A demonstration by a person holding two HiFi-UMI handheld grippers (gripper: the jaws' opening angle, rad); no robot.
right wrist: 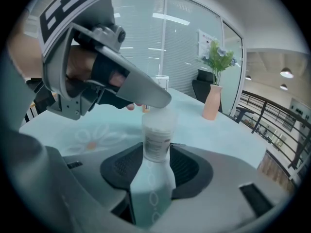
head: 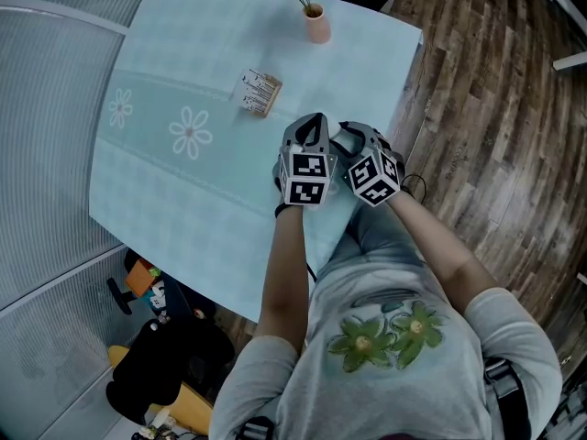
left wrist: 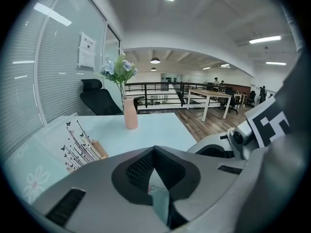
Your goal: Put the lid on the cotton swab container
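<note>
My right gripper (right wrist: 156, 154) is shut on the cotton swab container (right wrist: 157, 139), a clear upright cylinder with a printed label. A pale translucent lid (right wrist: 159, 116) sits on the container's top. My left gripper (right wrist: 158, 99) is shut with nothing visible between its jaws, and its tips rest right on that lid. I cannot tell whether the lid is fully seated. In the head view the left gripper (head: 314, 125) and the right gripper (head: 353, 137) meet over the table's near right edge and hide the container. In the left gripper view the jaws (left wrist: 154, 152) are closed together.
A pink vase with flowers (head: 316, 24) stands at the far edge of the pale tablecloth (head: 183, 181). A small box with a printed card (head: 260, 93) lies mid-table. The table's edge runs just right of the grippers, with wooden floor (head: 495, 108) beyond. A glass wall stands on the left.
</note>
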